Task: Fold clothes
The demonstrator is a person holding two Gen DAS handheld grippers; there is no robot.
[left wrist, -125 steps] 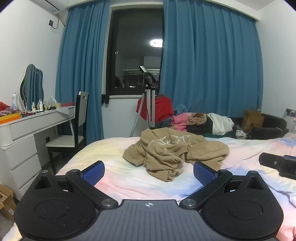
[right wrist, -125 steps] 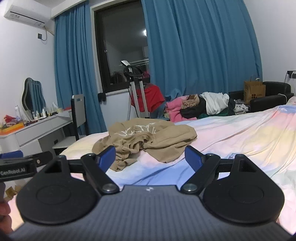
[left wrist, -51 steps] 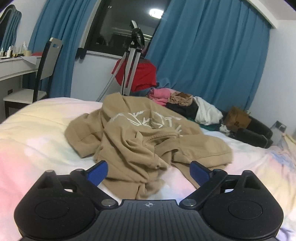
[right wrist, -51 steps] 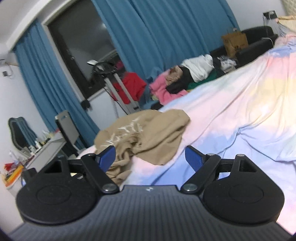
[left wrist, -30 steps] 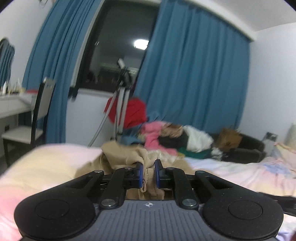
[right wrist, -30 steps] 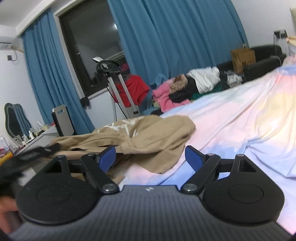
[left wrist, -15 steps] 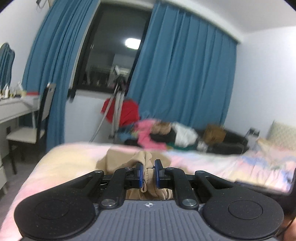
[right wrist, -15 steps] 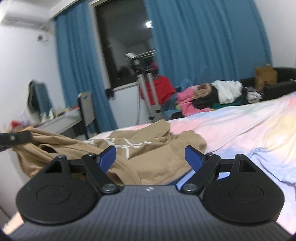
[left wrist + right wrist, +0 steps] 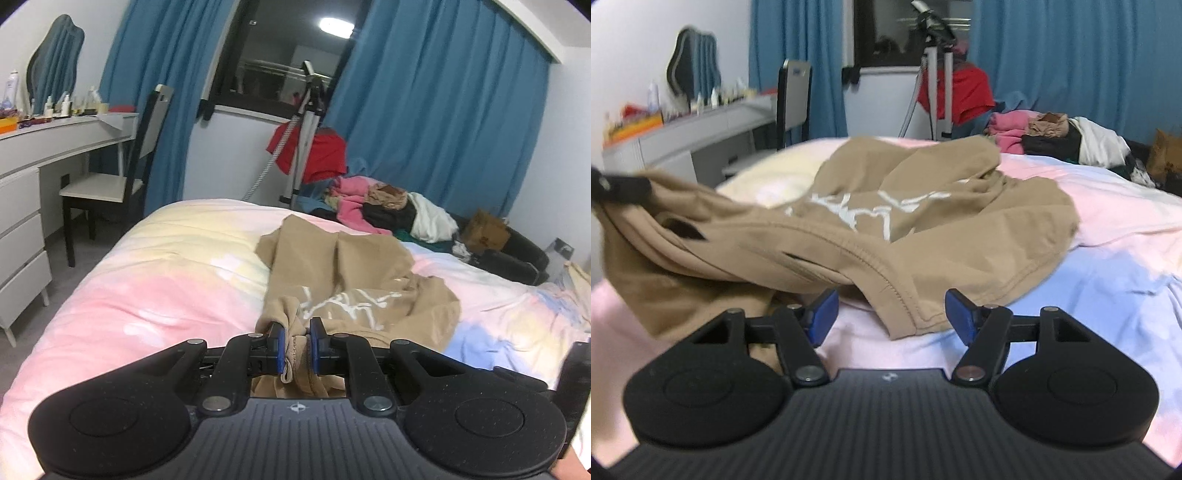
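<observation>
Your left gripper (image 9: 294, 345) pinches a bunched edge of the tan shirt (image 9: 354, 273). Your right gripper (image 9: 889, 314) is closing, its pads not yet pressing the hem corner between them. You are spreading the shirt out, I think. Next, grab that corner and pull it flat. The shirt lies on the bed (image 9: 155, 280), stretching long from your left gripper toward the curtains (image 9: 436, 122).
</observation>
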